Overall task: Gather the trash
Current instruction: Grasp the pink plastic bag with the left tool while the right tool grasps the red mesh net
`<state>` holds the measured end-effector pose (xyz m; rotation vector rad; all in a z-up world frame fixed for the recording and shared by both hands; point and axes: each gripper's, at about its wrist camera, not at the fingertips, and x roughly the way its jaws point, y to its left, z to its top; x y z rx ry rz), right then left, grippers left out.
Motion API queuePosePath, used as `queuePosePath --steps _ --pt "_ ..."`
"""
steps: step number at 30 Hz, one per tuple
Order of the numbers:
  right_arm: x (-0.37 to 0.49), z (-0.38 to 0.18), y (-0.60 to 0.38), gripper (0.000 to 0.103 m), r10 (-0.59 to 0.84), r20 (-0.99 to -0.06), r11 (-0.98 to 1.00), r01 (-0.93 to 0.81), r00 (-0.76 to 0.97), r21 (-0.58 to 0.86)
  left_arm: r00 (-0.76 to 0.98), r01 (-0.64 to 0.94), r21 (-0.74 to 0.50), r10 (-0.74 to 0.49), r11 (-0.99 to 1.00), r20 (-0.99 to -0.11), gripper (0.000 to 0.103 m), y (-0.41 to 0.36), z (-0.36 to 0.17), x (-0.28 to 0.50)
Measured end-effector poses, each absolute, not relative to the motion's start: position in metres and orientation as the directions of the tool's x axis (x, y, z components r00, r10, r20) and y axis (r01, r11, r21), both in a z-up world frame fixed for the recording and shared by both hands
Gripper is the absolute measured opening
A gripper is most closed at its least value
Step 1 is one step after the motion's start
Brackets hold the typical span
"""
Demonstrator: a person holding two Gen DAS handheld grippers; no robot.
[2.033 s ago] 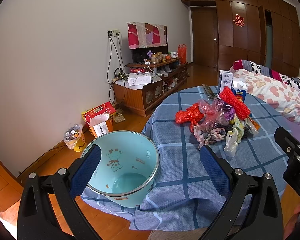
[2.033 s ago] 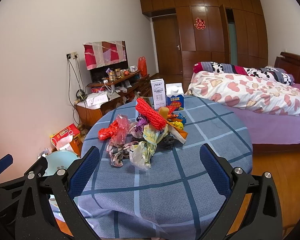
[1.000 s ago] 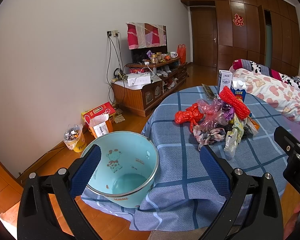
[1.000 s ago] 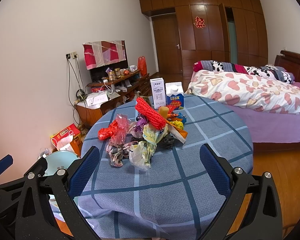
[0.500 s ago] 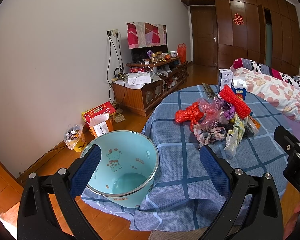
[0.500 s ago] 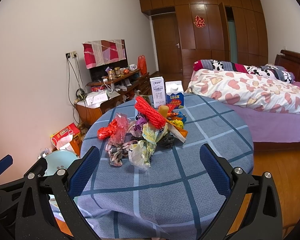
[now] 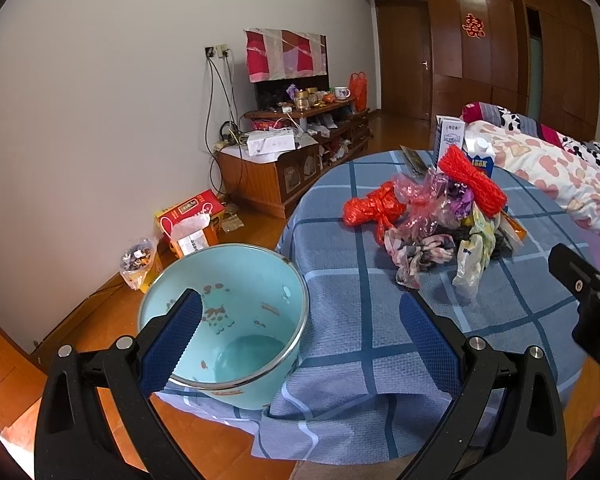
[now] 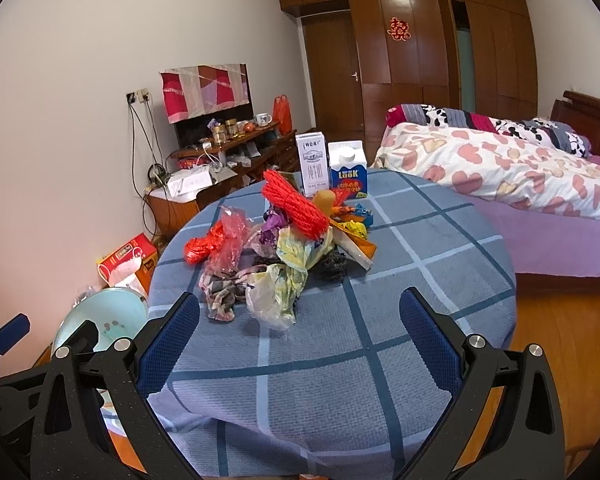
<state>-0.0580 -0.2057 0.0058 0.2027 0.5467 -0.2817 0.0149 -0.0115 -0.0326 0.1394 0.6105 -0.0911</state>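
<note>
While both the left gripper [image 7: 300, 332] and right gripper [image 8: 300, 330] hang wide open and empty, the trash pile [image 8: 278, 242] sits mid-bench [image 8: 420, 280], the pale blue bucket [image 7: 224, 320] at the bench's edge. The bags look light, soft and crinkly; pinching a bunched fold of the near clear bag [image 8: 270, 296] seems surest.

Bedroom surroundings, non-task items.
Bed [image 8: 520, 168] with heart-print quilt at right; wooden TV stand [image 7: 276, 172] cluttered against the wall; red cardboard box [image 7: 190, 216] on wood floor; dark wardrobe [image 8: 416, 48] behind.
</note>
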Motion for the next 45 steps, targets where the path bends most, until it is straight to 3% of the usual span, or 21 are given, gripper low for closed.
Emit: queuePosePath --steps 9,12,18,20,27,31,36,37,39,45 --pt "-0.041 -0.012 -0.249 0.096 -0.238 -0.563 0.926 0.359 0.791 0.114 0.763 0.151 0.083 -0.063 0.985 -0.643 0.097 -0.017 -0.061 0.047" --pt "-0.031 -0.016 -0.261 0.081 -0.229 -0.572 0.929 0.352 0.788 0.113 0.765 0.165 0.095 -0.067 0.982 -0.64 0.096 -0.022 -0.064 0.06" --pt "0.006 -0.016 -0.276 0.07 -0.187 -0.583 0.946 0.305 0.79 0.109 0.764 0.218 0.055 -0.136 0.974 -0.631 0.092 -0.036 -0.062 0.089" --pt "0.02 -0.013 -0.278 0.062 -0.164 -0.58 0.954 0.277 0.798 0.112 0.763 0.252 0.043 -0.171 0.967 -0.624 0.091 -0.044 -0.06 0.099" --pt "0.073 -0.008 -0.281 0.055 -0.11 -0.572 0.977 0.195 0.813 0.089 0.753 0.337 0.05 -0.238 0.94 -0.613 0.09 -0.081 -0.064 0.13" --pt "0.106 -0.019 -0.284 0.051 -0.062 -0.616 0.984 0.151 0.785 0.094 0.738 0.368 0.069 -0.246 0.927 -0.628 0.088 -0.102 -0.071 0.144" --pt "0.12 -0.038 -0.285 0.026 0.0 -0.667 0.986 0.112 0.745 0.125 0.702 0.402 0.052 -0.271 0.914 -0.658 0.075 -0.118 -0.081 0.162" --pt "0.12 -0.04 -0.285 0.025 0.008 -0.669 0.986 0.105 0.743 0.128 0.697 0.41 0.05 -0.277 0.911 -0.662 0.072 -0.122 -0.083 0.166" --pt "0.12 -0.04 -0.283 0.022 0.01 -0.664 0.987 0.098 0.747 0.125 0.681 0.427 0.039 -0.292 0.904 -0.671 0.055 -0.127 -0.087 0.171" --pt "0.105 -0.026 -0.288 0.02 0.019 -0.629 0.981 0.107 0.777 0.162 0.643 0.465 -0.002 -0.34 0.885 -0.686 0.026 -0.133 -0.091 0.177"
